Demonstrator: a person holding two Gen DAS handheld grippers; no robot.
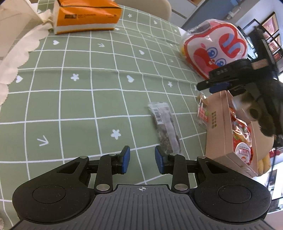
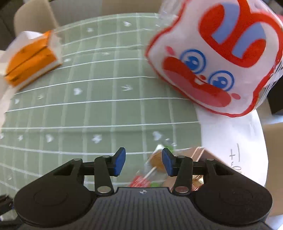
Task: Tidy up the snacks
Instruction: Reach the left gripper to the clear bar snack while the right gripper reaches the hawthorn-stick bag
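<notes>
On the green checked tablecloth [image 1: 88,99] lies a clear packet of dark snack [image 1: 164,127], its near end just beyond the right finger of my left gripper [image 1: 142,159], which is open and holds nothing. A cardboard box [image 1: 219,127] at the right holds red snack packets [image 1: 242,141]. A small wrapped snack [image 1: 203,113] leans against its far side. My right gripper [image 1: 210,85] hovers over the box's far end. In the right wrist view the right gripper [image 2: 144,161] is open above a clear-wrapped brown snack [image 2: 156,160]; its pads do not press on it.
A large clown-face bag [image 1: 214,49] [image 2: 212,62] stands behind the box on white paper [image 2: 230,134]. An orange tissue pack [image 1: 86,16] [image 2: 30,65] sits at the far left. White lace cloth [image 1: 16,53] drapes the left edge. A chair back [image 2: 33,16] stands beyond the table.
</notes>
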